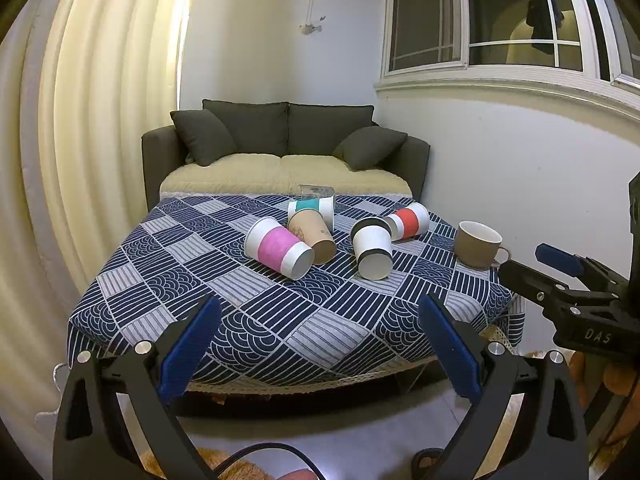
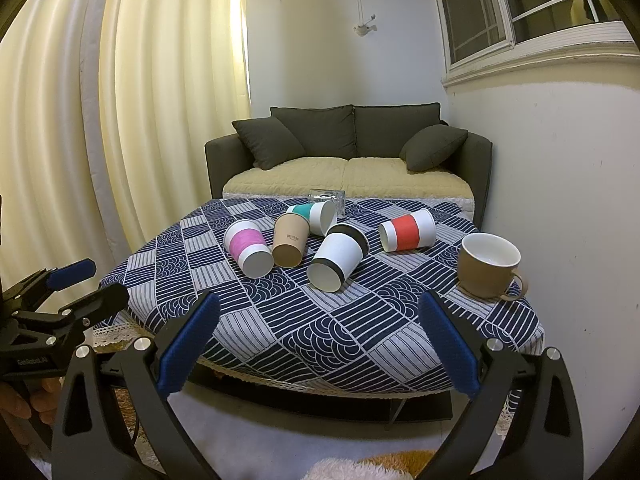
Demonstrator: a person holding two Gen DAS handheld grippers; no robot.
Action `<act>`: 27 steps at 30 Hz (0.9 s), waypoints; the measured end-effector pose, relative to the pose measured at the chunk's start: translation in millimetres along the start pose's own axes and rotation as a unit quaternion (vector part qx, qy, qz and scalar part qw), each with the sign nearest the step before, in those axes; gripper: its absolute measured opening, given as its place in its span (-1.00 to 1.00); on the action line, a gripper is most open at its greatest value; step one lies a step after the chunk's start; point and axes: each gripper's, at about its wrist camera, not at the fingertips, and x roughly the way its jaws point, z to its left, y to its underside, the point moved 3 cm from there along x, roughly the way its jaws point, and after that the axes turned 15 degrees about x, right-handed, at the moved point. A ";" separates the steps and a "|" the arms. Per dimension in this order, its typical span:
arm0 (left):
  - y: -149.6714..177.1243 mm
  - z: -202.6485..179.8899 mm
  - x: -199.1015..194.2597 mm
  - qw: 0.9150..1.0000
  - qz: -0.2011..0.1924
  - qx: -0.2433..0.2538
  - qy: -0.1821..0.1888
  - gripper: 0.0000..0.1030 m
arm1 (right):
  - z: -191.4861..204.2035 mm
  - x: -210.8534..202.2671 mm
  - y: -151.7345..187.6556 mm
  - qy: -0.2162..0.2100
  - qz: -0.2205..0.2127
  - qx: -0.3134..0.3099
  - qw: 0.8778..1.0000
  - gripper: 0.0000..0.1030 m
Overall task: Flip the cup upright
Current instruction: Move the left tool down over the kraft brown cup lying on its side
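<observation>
Five paper cups lie tipped on their sides ahead of my jaws, on the blue patterned tablecloth [image 1: 280, 320]. Both my grippers hang short of the table's near edge with their blue pads spread wide, holding nothing. Straight out beyond my left gripper [image 1: 320, 344] lies the pink-banded cup [image 1: 279, 248], its mouth turned towards me; the plain brown cup [image 1: 312, 232] touches it on the far side, and the teal-banded cup [image 1: 312, 209] lies just behind that one. Beyond my left gripper's right pad the black-banded cup [image 1: 372, 252] points its mouth my way, with the red-banded cup [image 1: 410, 220] close behind it. My right gripper [image 2: 320, 344] faces that black-banded cup [image 2: 338, 256] nearly head on. Past its right pad, near the table's corner, a brown mug [image 2: 488, 266] stands upright, handle outward. A clear glass [image 2: 328, 197] lies at the far edge, before the grey sofa [image 2: 348, 148].
</observation>
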 end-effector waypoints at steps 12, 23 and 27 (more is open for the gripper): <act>1.8 1.9 -0.9 1.000 -0.003 -0.002 0.001 0.87 | -3.3 -2.4 -0.8 0.002 -0.003 0.007 1.000 0.91; -24.0 19.3 19.8 0.997 0.028 0.016 0.065 0.87 | -18.9 13.5 -19.2 0.002 0.027 0.037 0.999 0.91; -58.6 24.8 34.8 0.989 0.026 0.064 0.134 0.87 | -28.7 28.1 -34.4 -0.004 0.046 0.060 0.997 0.91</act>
